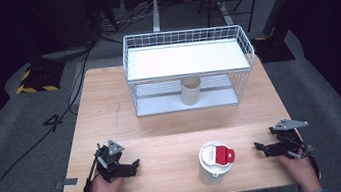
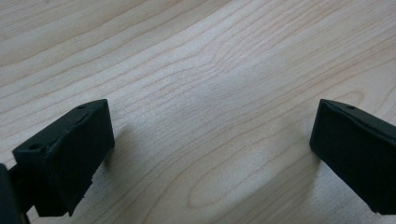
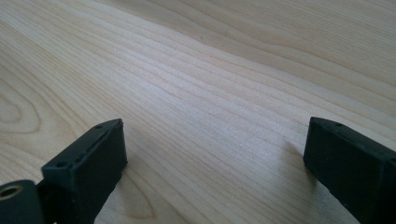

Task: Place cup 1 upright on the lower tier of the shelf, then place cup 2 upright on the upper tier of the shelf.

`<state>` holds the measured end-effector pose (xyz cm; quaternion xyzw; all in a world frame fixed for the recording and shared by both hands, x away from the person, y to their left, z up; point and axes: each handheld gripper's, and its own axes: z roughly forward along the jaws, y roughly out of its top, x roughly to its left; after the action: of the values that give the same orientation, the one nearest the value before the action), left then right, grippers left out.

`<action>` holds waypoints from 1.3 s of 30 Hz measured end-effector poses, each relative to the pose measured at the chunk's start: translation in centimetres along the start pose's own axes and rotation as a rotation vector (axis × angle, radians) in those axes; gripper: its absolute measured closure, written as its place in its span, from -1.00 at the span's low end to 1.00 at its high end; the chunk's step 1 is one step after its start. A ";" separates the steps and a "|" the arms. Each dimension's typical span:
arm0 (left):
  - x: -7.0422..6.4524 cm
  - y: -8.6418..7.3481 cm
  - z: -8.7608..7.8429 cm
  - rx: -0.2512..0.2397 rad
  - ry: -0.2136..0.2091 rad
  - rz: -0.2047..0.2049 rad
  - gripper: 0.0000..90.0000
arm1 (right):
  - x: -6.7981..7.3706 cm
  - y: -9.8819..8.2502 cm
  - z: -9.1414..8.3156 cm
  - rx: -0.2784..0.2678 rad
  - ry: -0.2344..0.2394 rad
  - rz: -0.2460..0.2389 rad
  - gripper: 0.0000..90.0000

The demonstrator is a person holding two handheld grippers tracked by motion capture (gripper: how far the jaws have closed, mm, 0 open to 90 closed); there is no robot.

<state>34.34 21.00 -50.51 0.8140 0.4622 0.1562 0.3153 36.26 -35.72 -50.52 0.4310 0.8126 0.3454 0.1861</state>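
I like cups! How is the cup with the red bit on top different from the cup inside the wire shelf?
The front cup wears a white lid with a red flap; the beige cup is open on top. The front cup stands on the bare table between the grippers; the beige cup stands on the lower level of the wire shelf. The front cup is white, the other beige. Both stand upright.

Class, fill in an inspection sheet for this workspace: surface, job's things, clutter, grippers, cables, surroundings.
Surface: light wooden table, bare grain under both grippers.
Job's things: white tumbler with red-and-white lid upright near the front edge; cream cylindrical cup upright on the lower shelf of the white wire rack.
Clutter: nothing seen.
Grippers: left gripper and right gripper open, low over the table, holding nothing.
Cables: black cables across the floor.
Surroundings: grey carpet, dark room.
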 end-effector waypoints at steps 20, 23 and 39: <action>-3.5 1.2 -3.6 -0.163 -0.116 0.045 -0.99 | 0.0 0.0 0.0 0.002 -0.002 -0.001 -0.87; -4.4 1.4 -4.2 -0.193 -0.145 0.044 -0.99 | 0.0 0.0 0.0 0.002 -0.002 -0.001 -0.87; -9.2 2.6 -5.4 -0.306 -0.279 0.099 -0.99 | 0.0 0.0 0.0 0.002 -0.002 0.000 -0.87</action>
<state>28.31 14.20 -44.38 0.7922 0.3443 0.1257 0.4880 36.30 -35.71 -50.52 0.4313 0.8128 0.3441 0.1866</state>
